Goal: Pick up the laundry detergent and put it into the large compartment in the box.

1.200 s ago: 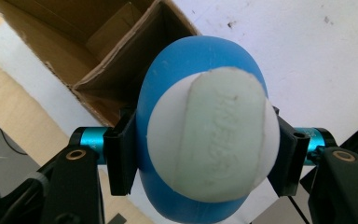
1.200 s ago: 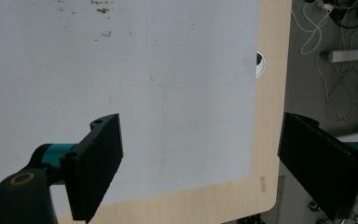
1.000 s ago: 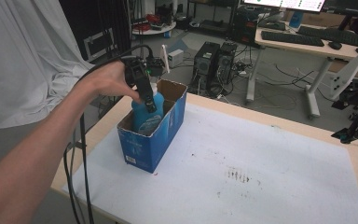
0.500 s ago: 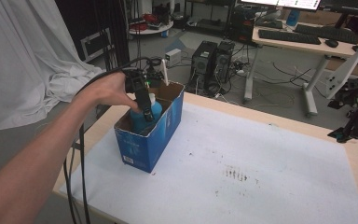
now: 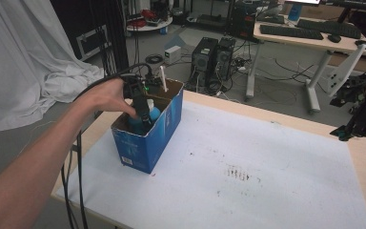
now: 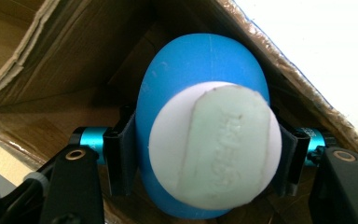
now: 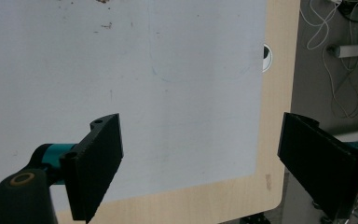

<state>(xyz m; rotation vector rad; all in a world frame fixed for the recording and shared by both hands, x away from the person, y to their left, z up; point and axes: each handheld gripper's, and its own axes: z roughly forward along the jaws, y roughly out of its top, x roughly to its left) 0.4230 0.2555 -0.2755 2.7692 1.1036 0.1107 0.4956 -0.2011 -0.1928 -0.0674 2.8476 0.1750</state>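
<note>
hand-held gripper (image 6: 205, 163) at frame centre pinched the blue bottle (image 6: 200, 93) inside the box (image 5: 145, 143); best lowered straight, clear of cardboard walls

Right gripper (image 7: 200, 163) seen from its own camera, looking down on table. Two black jaws stand wide apart, nothing between them. Teal fittings at jaw bases. Below: white mat (image 7: 121, 84) with faint blue curved outline and few dark specks near top edge. Pale wooden table edge (image 7: 275, 116) runs along right side and bottom, rounded corner lower right. Grey floor beyond, white cables (image 7: 335, 32) lying on it.
</note>
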